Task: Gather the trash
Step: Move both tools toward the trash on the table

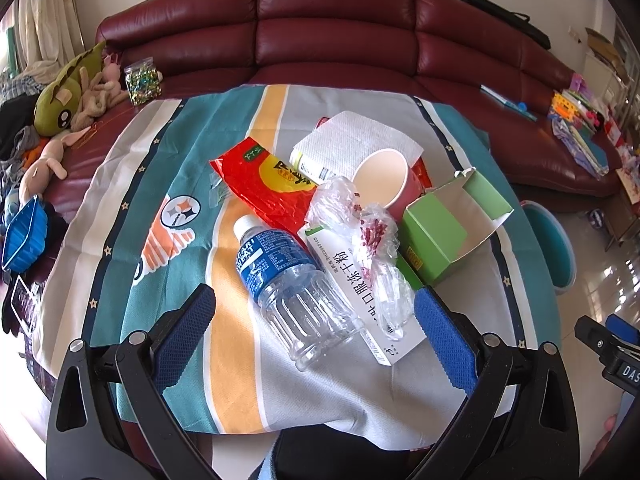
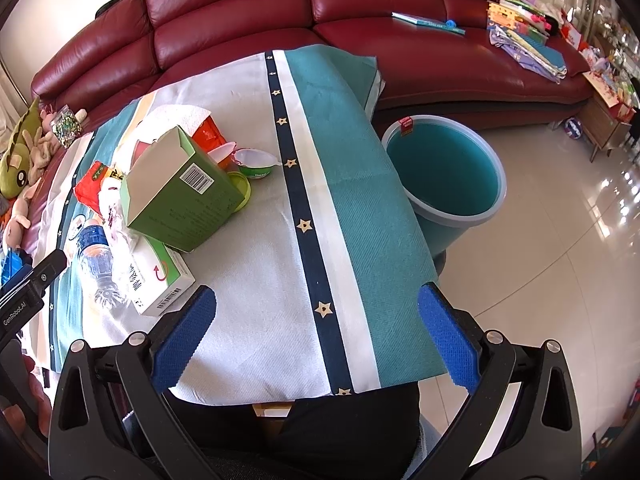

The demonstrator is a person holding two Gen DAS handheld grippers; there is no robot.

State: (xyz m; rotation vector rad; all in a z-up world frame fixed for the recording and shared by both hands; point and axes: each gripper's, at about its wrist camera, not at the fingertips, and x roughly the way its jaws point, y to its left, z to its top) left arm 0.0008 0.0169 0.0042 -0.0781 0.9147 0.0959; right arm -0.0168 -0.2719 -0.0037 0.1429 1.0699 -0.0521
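Trash pile on table, both grippers spread wide, nothing held.
Left gripper (image 1: 314,314) frames bottle (image 1: 294,284) (lying flat): I'd close across its ribbed body; right gripper (image 2: 316,322) idles, bin (image 2: 444,176) beside table.

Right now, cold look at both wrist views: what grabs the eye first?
A heap of trash mid-table on the striped cloth: a clear plastic bottle lying on its side nearest the left gripper, with an open green box and a red snack bag behind it. Next, the teal bucket on the floor by the table's right edge. Both grippers' jaws are open, the right gripper over bare cloth.
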